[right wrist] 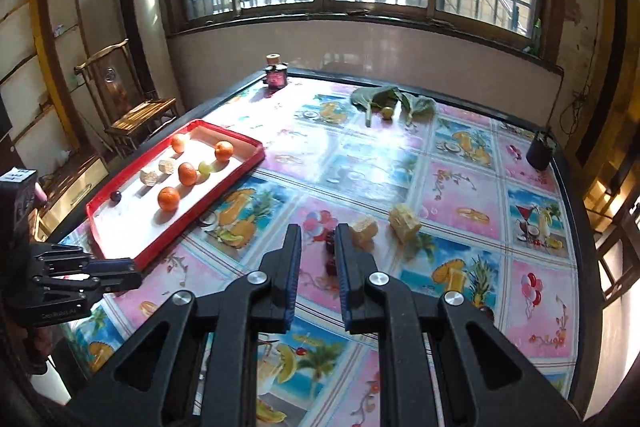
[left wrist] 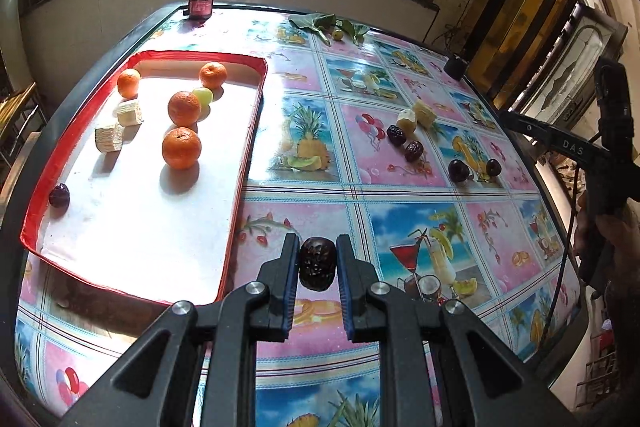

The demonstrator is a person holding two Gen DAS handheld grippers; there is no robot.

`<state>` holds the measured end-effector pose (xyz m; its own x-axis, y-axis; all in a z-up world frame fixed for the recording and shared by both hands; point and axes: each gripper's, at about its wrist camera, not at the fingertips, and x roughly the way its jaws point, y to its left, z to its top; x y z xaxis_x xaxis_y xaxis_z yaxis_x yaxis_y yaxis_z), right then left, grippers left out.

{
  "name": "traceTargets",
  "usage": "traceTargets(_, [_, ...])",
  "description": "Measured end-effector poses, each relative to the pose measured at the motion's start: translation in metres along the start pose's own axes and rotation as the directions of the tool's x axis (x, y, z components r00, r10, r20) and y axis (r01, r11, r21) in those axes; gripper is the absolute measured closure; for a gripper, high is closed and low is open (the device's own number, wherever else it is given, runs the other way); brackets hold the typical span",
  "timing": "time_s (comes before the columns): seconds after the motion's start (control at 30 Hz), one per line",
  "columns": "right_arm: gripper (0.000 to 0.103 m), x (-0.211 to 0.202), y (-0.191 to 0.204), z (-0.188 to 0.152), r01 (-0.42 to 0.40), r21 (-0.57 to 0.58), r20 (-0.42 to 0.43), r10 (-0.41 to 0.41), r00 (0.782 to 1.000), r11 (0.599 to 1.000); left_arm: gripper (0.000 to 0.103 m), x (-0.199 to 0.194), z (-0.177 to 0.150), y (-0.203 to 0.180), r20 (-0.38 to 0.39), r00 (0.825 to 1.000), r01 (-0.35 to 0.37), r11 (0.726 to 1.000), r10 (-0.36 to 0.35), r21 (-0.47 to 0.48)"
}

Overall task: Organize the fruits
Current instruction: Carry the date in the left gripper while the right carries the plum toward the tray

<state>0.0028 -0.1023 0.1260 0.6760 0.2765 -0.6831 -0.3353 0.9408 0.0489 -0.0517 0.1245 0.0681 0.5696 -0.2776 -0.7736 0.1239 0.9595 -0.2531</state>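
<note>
Just off the near right corner of the red tray [left wrist: 244, 163], the left gripper [left wrist: 318, 261] is pinching a dark wrinkled date [left wrist: 317, 263] between its blue pads, holding it above the patterned tablecloth [left wrist: 400, 227] rather than over the tray's white floor. The tray is already carrying four oranges [left wrist: 181, 148], a green grape [left wrist: 203, 96], two pale cake-like pieces [left wrist: 109, 137] and one dark fruit [left wrist: 59, 195] at its near left wall. To do this step well, the date probably wants carrying leftward over the red rim with enough height not to clip it, then lowering onto bare white floor near that dark fruit, well apart from the oranges so nothing rolls. Easing the pads apart only once the date is low should keep it from bouncing or tumbling. The right gripper [right wrist: 318, 259] is hovering with its fingers spread and nothing between them, pointing toward two more dates [left wrist: 404, 143] on the cloth; these are lying just beside two yellow chunks [right wrist: 404, 221]. Two dark plums [left wrist: 459, 170] are waiting farther right, so grouping like with like on the tray seems sensible.
</note>
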Motion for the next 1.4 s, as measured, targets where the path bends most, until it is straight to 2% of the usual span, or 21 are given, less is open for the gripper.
traceTargets(0.07, [0.074, 0.016, -0.05, -0.013, 0.062, 0.099, -0.107, -0.051, 0.993, 0.993, 0.086, 0.002, -0.001, 0.0, -0.001, 1.0, 0.002, 1.0, -0.002, -0.001])
traceTargets(0.13, [0.069, 0.026, -0.086, -0.033, 0.103, 0.15, -0.169, -0.078, 0.983, 0.983, 0.086, 0.008, -0.001, -0.003, -0.014, 1.0, 0.012, 1.0, -0.013, -0.006])
traceTargets(0.23, [0.065, 0.04, -0.095, -0.055, 0.116, 0.106, -0.232, -0.089, 0.969, 0.988, 0.086, 0.019, -0.001, -0.012, -0.043, 0.999, 0.031, 1.0, -0.031, -0.004])
traceTargets(0.33, [0.062, 0.052, -0.099, -0.062, 0.138, 0.099, -0.234, -0.112, 0.966, 0.985, 0.086, 0.023, 0.0, -0.025, -0.055, 0.998, 0.04, 0.999, -0.039, 0.023])
traceTargets(0.43, [0.06, 0.046, -0.108, -0.061, 0.165, 0.119, -0.183, -0.141, 0.973, 0.979, 0.086, 0.025, 0.001, -0.036, -0.055, 0.998, 0.045, 0.998, -0.043, 0.043])
traceTargets(0.5, [0.051, 0.04, -0.114, -0.06, 0.166, 0.142, -0.156, -0.144, 0.977, 0.976, 0.086, 0.029, 0.002, -0.042, -0.057, 0.997, 0.05, 0.998, -0.048, 0.045])
traceTargets(0.6, [0.046, 0.044, -0.117, -0.06, 0.19, 0.109, -0.167, -0.17, 0.971, 0.976, 0.086, 0.037, 0.003, -0.049, -0.069, 0.996, 0.052, 0.998, -0.049, 0.043])
traceTargets(0.63, [0.046, 0.05, -0.118, -0.061, 0.196, 0.097, -0.182, -0.176, 0.967, 0.976, 0.086, 0.04, 0.003, -0.053, -0.073, 0.996, 0.049, 0.998, -0.045, 0.048])
traceTargets(0.73, [0.047, 0.066, -0.126, -0.064, 0.16, 0.141, -0.218, -0.127, 0.968, 0.977, 0.086, 0.046, 0.003, -0.06, -0.081, 0.996, 0.046, 0.998, -0.041, 0.05])
traceTargets(0.9, [0.076, 0.071, -0.124, -0.07, 0.171, 0.13, -0.232, -0.138, 0.963, 0.977, 0.086, 0.05, 0.003, -0.066, -0.086, 0.996, 0.038, 0.998, -0.034, 0.053])
traceTargets(1.07, [0.077, 0.061, -0.127, -0.074, 0.178, 0.156, -0.242, -0.138, 0.96, 0.972, 0.086, 0.053, 0.0, -0.067, -0.091, 0.995, 0.043, 0.998, -0.039, 0.044])
traceTargets(1.17, [0.077, 0.045, -0.122, -0.072, 0.152, 0.192, -0.23, -0.106, 0.967, 0.97, 0.086, 0.049, -0.001, -0.067, -0.083, 0.995, 0.058, 0.998, -0.055, 0.035])
traceTargets(1.27, [0.077, 0.03, -0.102, -0.063, 0.089, 0.208, -0.203, -0.046, 0.978, 0.974, 0.086, 0.042, 0.001, -0.063, -0.068, 0.995, 0.073, 0.997, -0.072, 0.022])
traceTargets(1.4, [0.077, 0.022, -0.053, -0.042, -0.023, 0.174, -0.169, 0.053, 0.984, 0.984, 0.086, 0.027, 0.004, -0.048, -0.038, 0.997, 0.073, 0.997, -0.073, -0.002])
